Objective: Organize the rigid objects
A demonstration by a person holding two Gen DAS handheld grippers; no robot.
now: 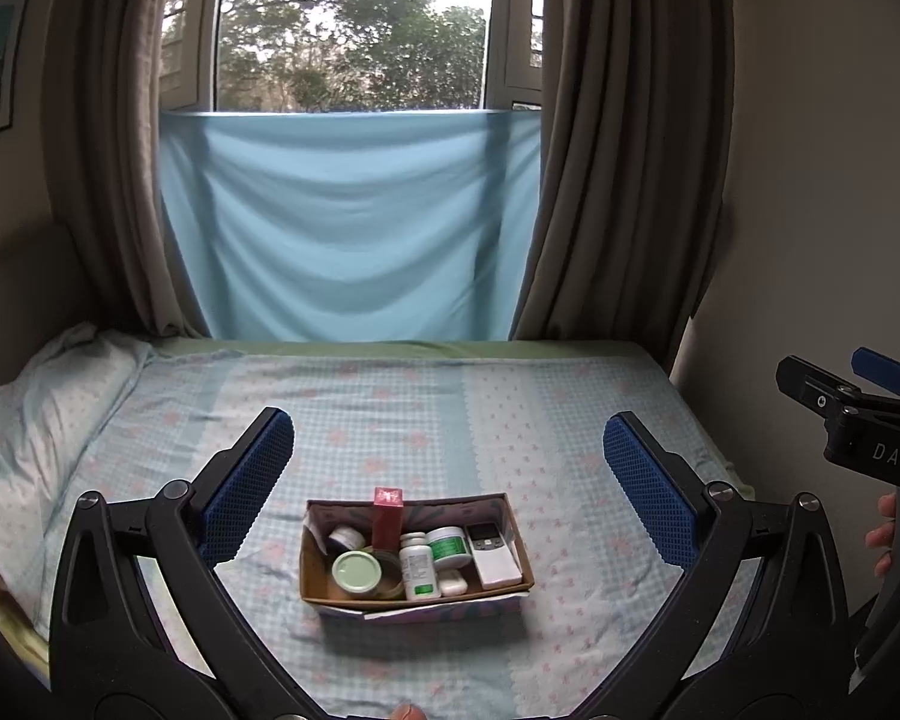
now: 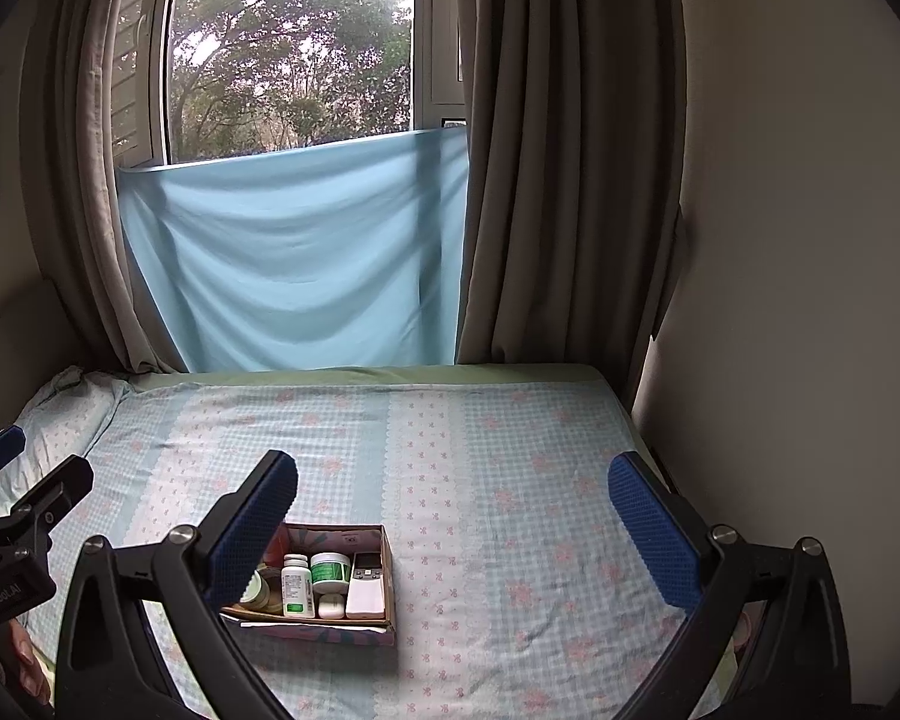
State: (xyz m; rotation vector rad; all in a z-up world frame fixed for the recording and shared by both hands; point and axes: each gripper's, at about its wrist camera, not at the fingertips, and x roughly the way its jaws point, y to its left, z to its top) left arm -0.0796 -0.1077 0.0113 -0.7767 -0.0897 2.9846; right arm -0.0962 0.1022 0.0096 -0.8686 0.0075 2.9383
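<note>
A small open cardboard box [image 1: 516, 546] sits on the bed and also shows in the right wrist view [image 2: 389, 576]. In it are a red carton [image 1: 387, 517] standing upright, a white pill bottle [image 1: 417, 566], a green-labelled jar [image 1: 449, 546], a white remote [image 1: 493, 553], a green-lidded jar [image 1: 357, 573] and a small white case [image 1: 452, 584]. My left gripper [image 1: 450, 468] is open and empty, held above and before the box. My right gripper [image 2: 453, 510] is open and empty, to the right of the box.
The bed [image 1: 426, 414] has a blue checked sheet with pink flowers. A pillow [image 1: 48, 402] lies at the left. Behind are brown curtains [image 1: 618, 180], a blue cloth [image 1: 354, 222] over the window, and a wall [image 2: 798, 240] at the right.
</note>
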